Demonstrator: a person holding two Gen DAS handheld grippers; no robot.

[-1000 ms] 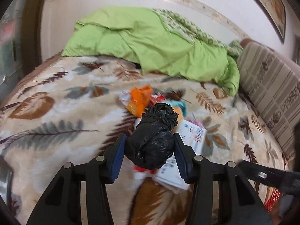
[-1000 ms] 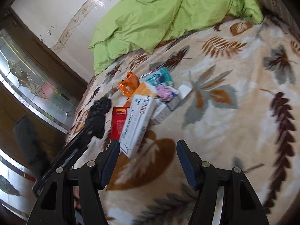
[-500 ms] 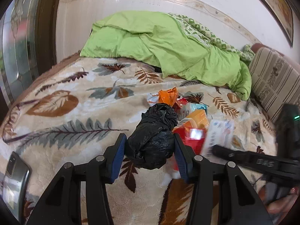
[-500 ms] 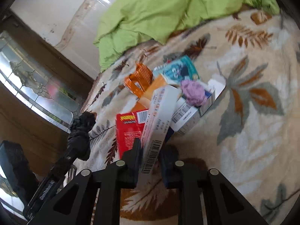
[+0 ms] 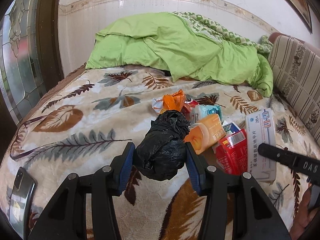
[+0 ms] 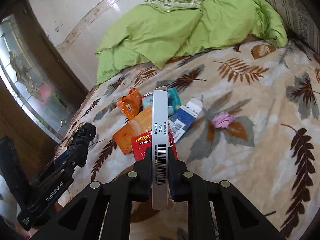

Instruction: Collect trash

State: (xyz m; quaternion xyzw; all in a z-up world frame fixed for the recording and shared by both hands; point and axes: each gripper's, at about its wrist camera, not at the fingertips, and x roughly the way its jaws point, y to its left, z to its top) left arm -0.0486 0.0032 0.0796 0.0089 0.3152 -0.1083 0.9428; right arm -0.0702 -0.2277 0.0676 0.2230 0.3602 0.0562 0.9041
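Right gripper [image 6: 160,160]: jaws clamped on the narrow edges of a flat white box [image 6: 159,140], barcode side up, box sticking out ahead over the trash pile. Left gripper [image 5: 160,160]: jaws pinching a wadded black plastic bag [image 5: 164,146]. Just beyond the jaws on the leaf-print blanket [image 6: 250,160]: red box [image 6: 142,146], orange box [image 6: 136,128], blue-white carton [image 6: 184,118], orange wrapper [image 6: 130,104]. Pink wad [image 6: 222,119] off right.

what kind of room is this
Most likely a bedroom in a home: a bed under a leaf-print blanket, a rumpled green duvet against the tiled wall, and a striped headboard cushion alongside.
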